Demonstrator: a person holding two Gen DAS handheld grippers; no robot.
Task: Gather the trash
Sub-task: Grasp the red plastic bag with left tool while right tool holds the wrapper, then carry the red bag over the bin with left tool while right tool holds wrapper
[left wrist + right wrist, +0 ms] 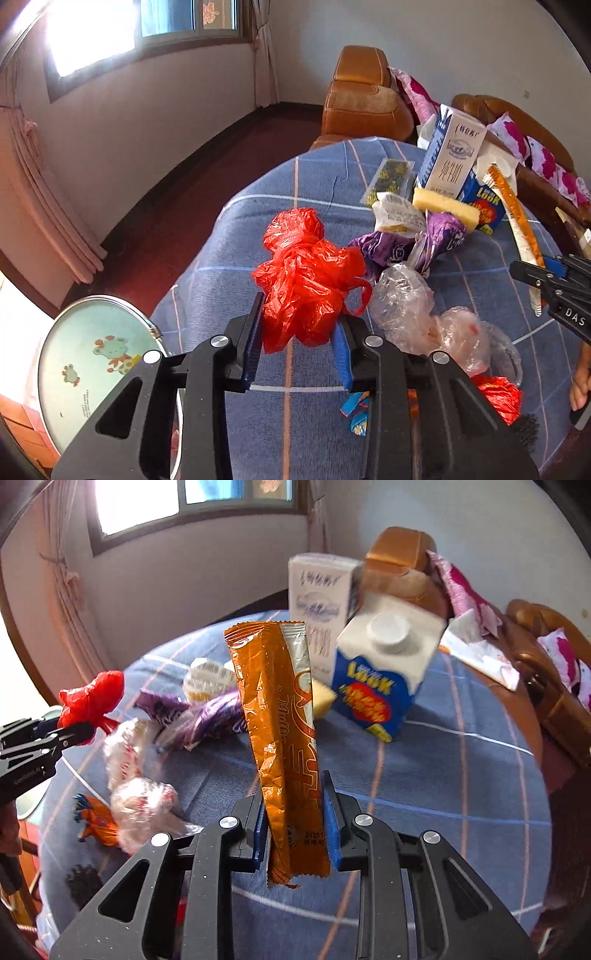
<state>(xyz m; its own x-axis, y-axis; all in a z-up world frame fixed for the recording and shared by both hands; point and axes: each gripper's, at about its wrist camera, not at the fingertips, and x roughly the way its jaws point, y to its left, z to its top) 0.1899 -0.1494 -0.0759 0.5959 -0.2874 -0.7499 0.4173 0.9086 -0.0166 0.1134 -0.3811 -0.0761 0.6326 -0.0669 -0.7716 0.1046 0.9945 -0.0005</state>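
Fingers (pixel 255 332) half-hide the red bag (pixel 306 273); the milk carton (pixel 321 590) is blurred.

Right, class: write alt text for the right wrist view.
The right gripper grips an upright orange wrapper above a blue checked tablecloth. Behind it stand a blue Look carton and a white carton, with crumpled bags to the left.

The left hand-held gripper (pixel 299 343) is clamped on a crumpled red plastic bag (pixel 306 280) above the blue checked desk (pixel 229 266). Just right lie clear plastic bags (pixel 417 314) and a purple wrapper (pixel 406 245); two cartons (pixel 452 162) stand behind.
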